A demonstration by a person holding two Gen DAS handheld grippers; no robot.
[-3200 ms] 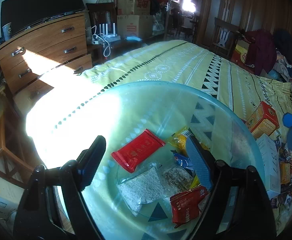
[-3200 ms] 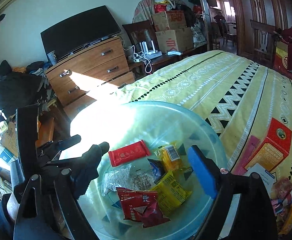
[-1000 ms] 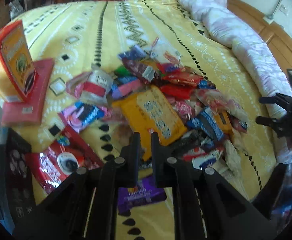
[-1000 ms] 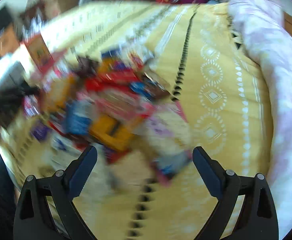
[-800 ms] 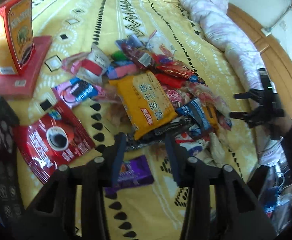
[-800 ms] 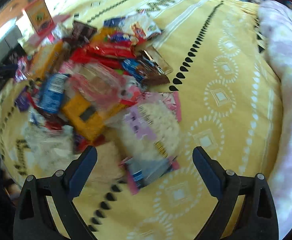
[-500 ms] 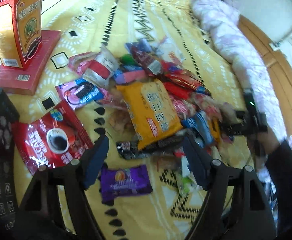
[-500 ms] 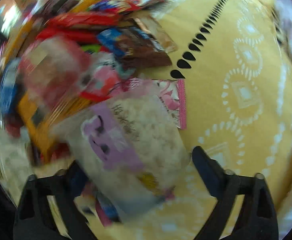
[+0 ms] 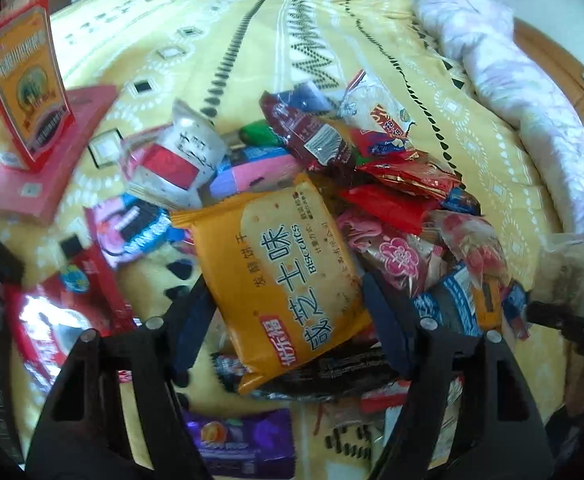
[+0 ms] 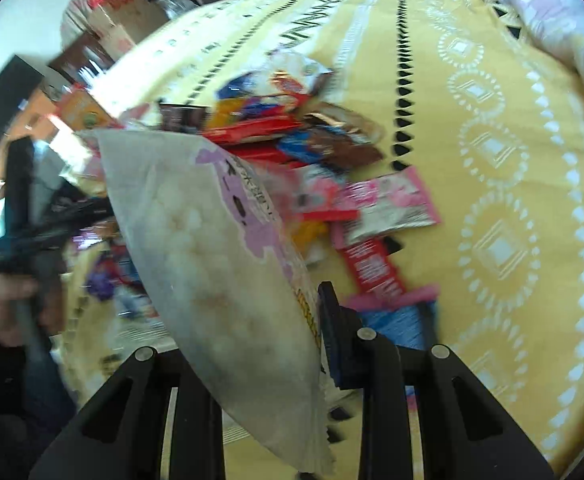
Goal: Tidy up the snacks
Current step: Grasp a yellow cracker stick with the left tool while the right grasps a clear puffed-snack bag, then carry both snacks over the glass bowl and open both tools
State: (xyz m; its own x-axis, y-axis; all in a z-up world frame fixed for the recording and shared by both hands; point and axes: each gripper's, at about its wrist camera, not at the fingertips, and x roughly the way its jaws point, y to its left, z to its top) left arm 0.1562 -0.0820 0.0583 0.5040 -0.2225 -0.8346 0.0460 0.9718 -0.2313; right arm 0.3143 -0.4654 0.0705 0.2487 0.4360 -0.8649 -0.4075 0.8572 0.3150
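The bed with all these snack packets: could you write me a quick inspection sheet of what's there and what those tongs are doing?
Surface: yellow patterned bedspread, rumpled pale quilt along one side.
Job's things: heap of snack packets; orange biscuit packet on top; purple packet apart.
Clutter: upright red-orange box on a flat red box; red coffee bag.
Grippers: left tongs open, straddling the biscuit packet, jaws having just narrowed slightly; right tongs have just closed on a clear puffed-rice bag, lifted off the bed.
Cables: nothing seen.
Surroundings: cardboard boxes beyond the bed, blurred.
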